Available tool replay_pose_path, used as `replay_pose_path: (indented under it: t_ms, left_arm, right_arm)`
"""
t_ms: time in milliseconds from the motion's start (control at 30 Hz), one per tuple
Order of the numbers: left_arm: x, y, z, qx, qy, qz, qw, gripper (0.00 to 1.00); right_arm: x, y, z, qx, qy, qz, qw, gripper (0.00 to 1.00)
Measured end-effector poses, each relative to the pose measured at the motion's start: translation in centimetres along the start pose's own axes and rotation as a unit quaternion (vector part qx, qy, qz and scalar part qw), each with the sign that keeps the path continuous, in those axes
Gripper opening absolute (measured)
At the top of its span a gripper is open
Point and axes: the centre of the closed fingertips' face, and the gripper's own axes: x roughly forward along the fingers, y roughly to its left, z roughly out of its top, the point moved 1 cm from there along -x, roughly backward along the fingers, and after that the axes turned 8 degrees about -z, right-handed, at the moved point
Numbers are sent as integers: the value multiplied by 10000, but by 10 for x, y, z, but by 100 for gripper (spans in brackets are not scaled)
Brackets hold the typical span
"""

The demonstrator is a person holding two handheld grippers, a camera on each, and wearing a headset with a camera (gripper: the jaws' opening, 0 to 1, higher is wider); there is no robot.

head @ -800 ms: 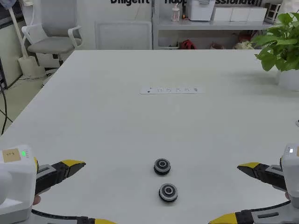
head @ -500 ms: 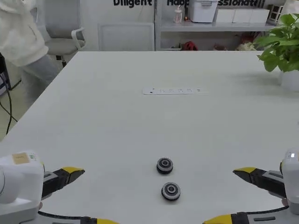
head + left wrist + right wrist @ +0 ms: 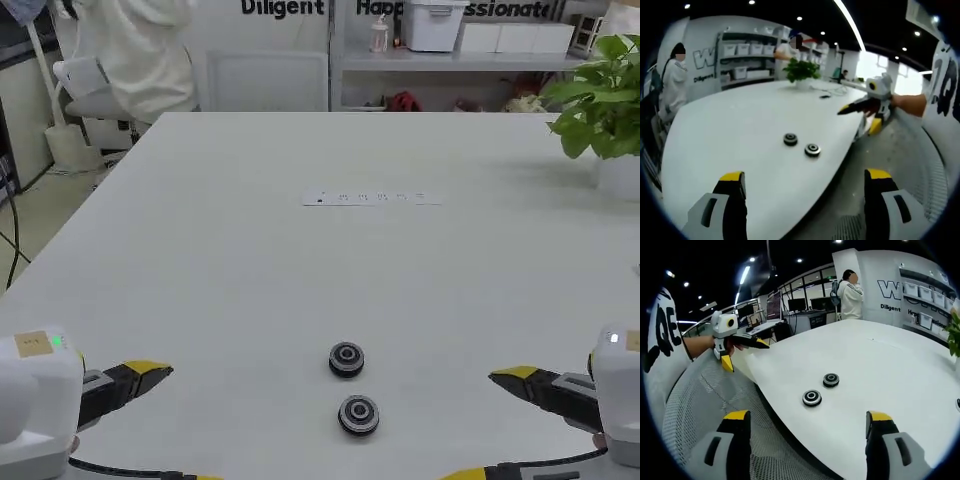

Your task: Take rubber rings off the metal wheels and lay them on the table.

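Note:
Two small metal wheels with black rubber rings lie flat on the white table (image 3: pixel 250 260), near its front edge. The farther wheel (image 3: pixel 346 360) (image 3: pixel 790 139) (image 3: pixel 830 380) sits just behind the nearer wheel (image 3: pixel 358 415) (image 3: pixel 812 149) (image 3: pixel 812 398). My left gripper (image 3: pixel 172 425) (image 3: pixel 805 175) hovers open at the table's front left, well apart from the wheels. At the front right my right gripper (image 3: pixel 490 425) (image 3: pixel 808 415) is open too, with nothing between its yellow-tipped fingers. Both grippers point inward at the wheels from either side.
A white power strip (image 3: pixel 370 197) lies mid-table. A potted plant (image 3: pixel 600 90) stands at the far right corner. Beyond the far left corner are an office chair (image 3: pixel 90 85) and a person in white (image 3: pixel 140 45). Shelves line the back wall.
A person in white has walked in along the far left side of the table. Both grippers stay open at about the same places, and the wheels have not moved.

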Motion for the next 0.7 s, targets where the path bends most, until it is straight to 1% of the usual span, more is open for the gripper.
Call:
replay_pose_path:
  t_ms: [433, 600, 700]
  left_arm:
    - [1, -2, -3, -4, 85, -32, 10000, 100]
    - [2, -3, -3, 69, 143, -35, 9999, 100]
    - [2, -3, -2, 73, 126, -22, 9999, 100]
  right_arm:
    - [0, 0, 0, -23, 25, 37, 10000, 92]
    - [0, -1, -1, -30, 35, 33, 10000, 92]
    - [0, 0, -1, -50, 52, 45, 10000, 92]
